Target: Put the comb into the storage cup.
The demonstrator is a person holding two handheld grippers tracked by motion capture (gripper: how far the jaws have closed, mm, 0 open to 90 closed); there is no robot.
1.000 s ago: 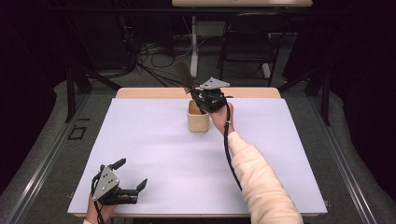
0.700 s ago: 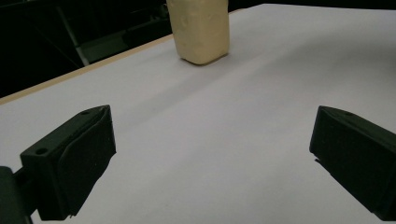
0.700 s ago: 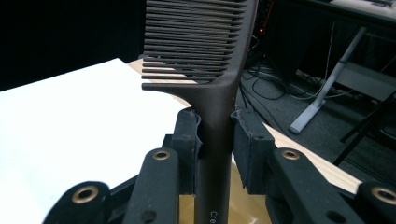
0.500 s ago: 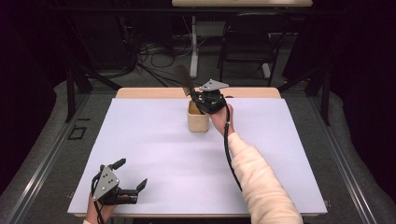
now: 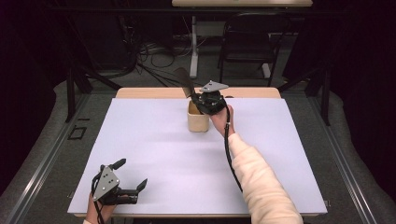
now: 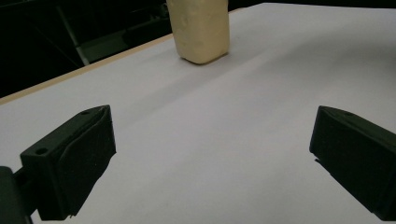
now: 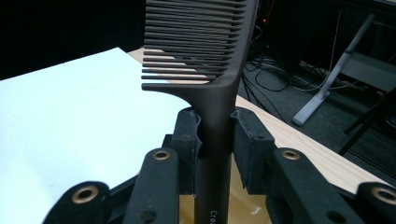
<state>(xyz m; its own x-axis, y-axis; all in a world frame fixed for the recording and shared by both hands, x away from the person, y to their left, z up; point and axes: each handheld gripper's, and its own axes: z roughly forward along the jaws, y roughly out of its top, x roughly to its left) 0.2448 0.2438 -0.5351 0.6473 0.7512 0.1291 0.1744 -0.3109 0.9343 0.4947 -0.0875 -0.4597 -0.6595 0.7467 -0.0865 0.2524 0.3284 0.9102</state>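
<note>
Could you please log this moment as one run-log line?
right gripper: shut on comb handle, above cup | left gripper: open, holding nothing, over the table near its front edge

A lab or recording studio is suggested: a white-topped table (image 5: 154,154) is set on a grey floor (image 5: 42,154), enclosed by black curtains (image 5: 359,70), with loose cables (image 5: 149,56), a metal stand (image 5: 194,51) and a chair (image 5: 245,44) seen behind.
</note>
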